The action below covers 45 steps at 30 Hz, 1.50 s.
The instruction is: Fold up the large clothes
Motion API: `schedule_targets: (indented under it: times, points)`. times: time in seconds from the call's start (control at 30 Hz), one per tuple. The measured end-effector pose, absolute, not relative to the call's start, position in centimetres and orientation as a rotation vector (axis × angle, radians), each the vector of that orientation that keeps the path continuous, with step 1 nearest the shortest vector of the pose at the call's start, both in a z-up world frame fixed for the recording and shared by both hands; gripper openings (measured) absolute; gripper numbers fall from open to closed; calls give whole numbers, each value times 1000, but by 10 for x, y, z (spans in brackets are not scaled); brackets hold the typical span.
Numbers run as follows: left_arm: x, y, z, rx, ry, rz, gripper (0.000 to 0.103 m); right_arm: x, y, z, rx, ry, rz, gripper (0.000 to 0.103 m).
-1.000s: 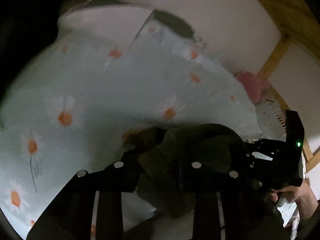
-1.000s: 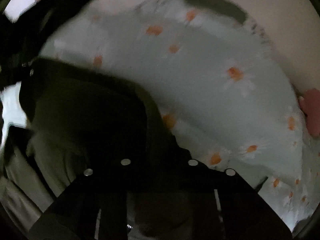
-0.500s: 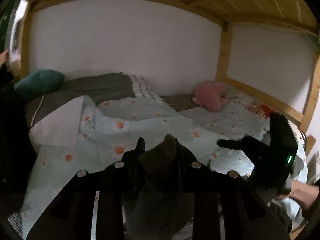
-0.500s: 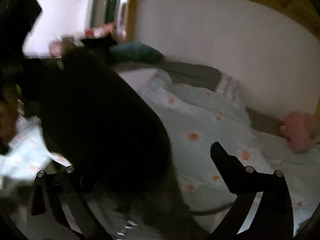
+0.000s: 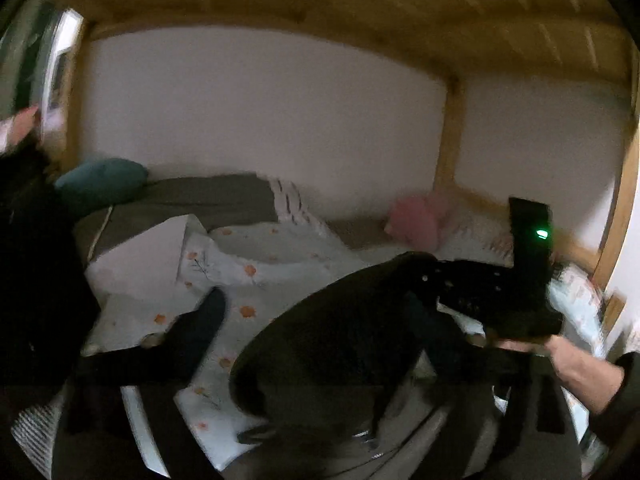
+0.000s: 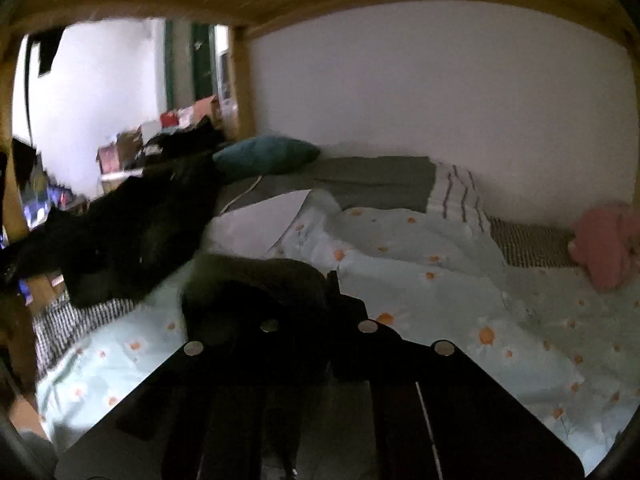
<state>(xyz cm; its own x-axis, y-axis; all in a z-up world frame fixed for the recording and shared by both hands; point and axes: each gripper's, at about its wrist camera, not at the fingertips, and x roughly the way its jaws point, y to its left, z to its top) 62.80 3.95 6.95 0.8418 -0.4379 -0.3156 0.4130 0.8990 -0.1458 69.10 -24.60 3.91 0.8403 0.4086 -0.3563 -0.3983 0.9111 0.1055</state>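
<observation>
1. Dark garment (image 5: 336,344): soft, matte, near-black olive cloth, bunched into a rounded hump; no clean edges. It hangs above the near edge of the bed, and in the right wrist view it fills the space ahead of the right gripper (image 6: 320,292).
2. Duvet (image 6: 420,280): pale blue cotton-like fabric, white daisies with orange centres, rumpled in broad folds. One corner is turned back, showing a plain white underside (image 5: 148,252).
3. Far edge of the bed: grey blanket (image 6: 372,184), striped cloth (image 6: 460,196), teal cushion (image 6: 264,156) at the left end, pink plush toy (image 6: 604,248) toward the right end.
4. Room: lower bunk; wooden slats overhead, wooden post (image 5: 450,132), white wall (image 6: 420,88). Cluttered shelves lie beyond the left end; blurred.
5. Left gripper (image 5: 316,320): jaws have just been opening and stand wide; one finger (image 5: 200,320) shows clear of the cloth; the other is lost in the dark mass.
6. Right gripper: jaws have just closed tight, pinching a fold of the dark garment. A hand (image 5: 560,356) grips its handle.
</observation>
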Motion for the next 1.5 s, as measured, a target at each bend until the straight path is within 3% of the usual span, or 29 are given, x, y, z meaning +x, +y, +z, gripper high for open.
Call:
schedule_targets:
  times: [0.1,0.2,0.47,0.5,0.53,0.63,0.7,0.77,0.8,0.93,0.97,1.0,1.03,1.07,1.17,1.27,1.3,1.33,1.37,1.5]
  points:
    - [614,33,40,-112,358,-518,97,690,-254,47,40,393,455,8]
    - [619,10,21,20,279,-426,97,677,-255,51,20,381,517,8]
    - [666,-43,11,276,189,-357,97,637,-266,64,-148,349,589,8]
    - [668,-49,13,296,212,-392,83,636,-268,63,-162,351,579,8]
    - [670,-54,13,316,223,-412,27,634,-269,60,-175,355,561,8]
    - [667,-62,25,284,336,-500,22,622,-271,52,-210,338,504,8]
    - [660,-57,32,241,393,-561,29,609,-279,48,-193,318,462,8]
    - [648,-43,30,146,491,-618,55,590,-291,39,-164,298,415,8]
    - [641,-36,25,105,520,-601,83,581,-298,35,-138,293,402,8]
    - [598,-14,-23,-49,610,-583,87,533,-333,-2,40,332,386,8]
    - [588,-15,-42,-34,644,-569,83,524,-335,-10,46,345,380,8]
    - [584,-16,-58,-26,675,-561,51,510,-335,-27,48,375,374,8]
    - [581,-17,-77,-26,730,-552,7,492,-334,-46,54,414,373,8]
    - [576,-13,-97,-51,800,-552,1,482,-332,-57,51,437,368,8]
    - [561,-9,-146,-135,918,-561,1,444,-321,-93,27,512,342,8]
    - [540,-4,-152,-188,941,-596,3,422,-312,-113,-12,562,327,9]
    - [538,-3,-152,-196,951,-596,25,417,-310,-117,-17,571,321,9]
    - [538,-1,-152,-211,968,-593,70,415,-310,-123,-12,582,314,9]
    - [539,3,-152,-249,968,-584,86,413,-313,-126,0,586,305,9]
    - [548,9,-158,-378,977,-614,90,412,-322,-131,69,574,281,9]
